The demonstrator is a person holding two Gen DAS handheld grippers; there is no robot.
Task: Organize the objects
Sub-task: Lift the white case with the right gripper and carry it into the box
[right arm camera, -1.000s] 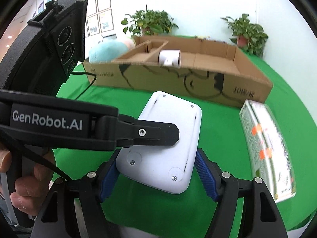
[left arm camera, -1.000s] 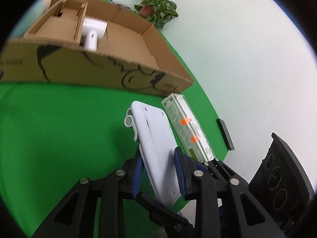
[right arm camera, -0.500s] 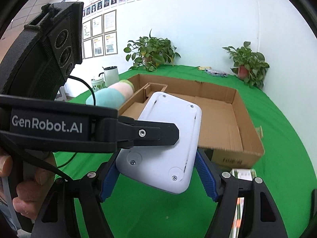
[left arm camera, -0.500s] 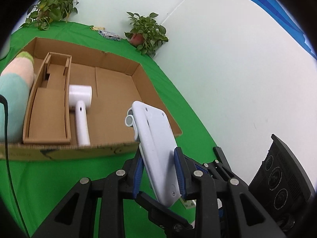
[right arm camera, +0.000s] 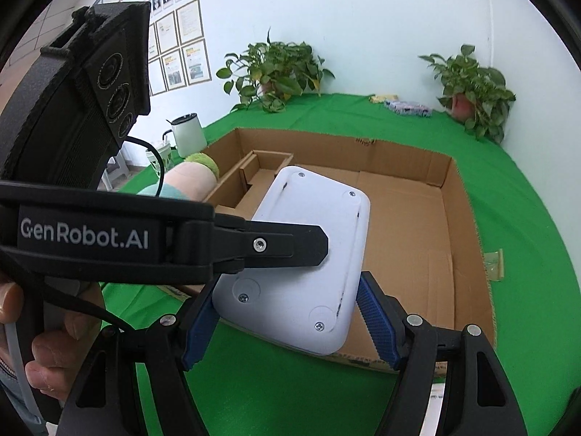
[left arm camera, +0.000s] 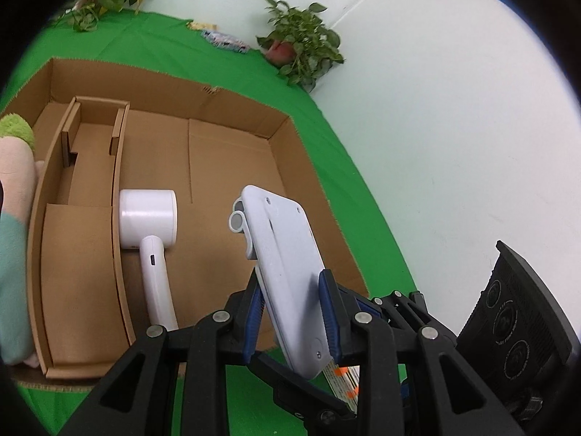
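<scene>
**Two grippers, one white device**

Left gripper (left arm camera: pixel 292 312) and right gripper (right arm camera: pixel 287 323) both clamp the one white plastic device (right arm camera: pixel 308 254), carried above the one cardboard box (left arm camera: pixel 287 134). Inside: one white handheld appliance (left arm camera: pixel 150 232). Two potted plants (right arm camera: pixel 276 72) behind.

"GenRobot.AI" printed in white on the black left gripper (right arm camera: pixel 328 243).

Lettering sits on the flat side of the gripper's body, seen from the right wrist view, running left to right just behind the finger that lies across the white device (right arm camera: pixel 301 254). Framed sheets and a row of small portrait photos (right arm camera: pixel 181 36) hang on the far wall, print too small to read. Flat packet with orange marks (left arm camera: pixel 341 374) shows below the gripper in the left wrist view, text unreadable. No legible print elsewhere, including on the cardboard box (right arm camera: pixel 446 170).
</scene>
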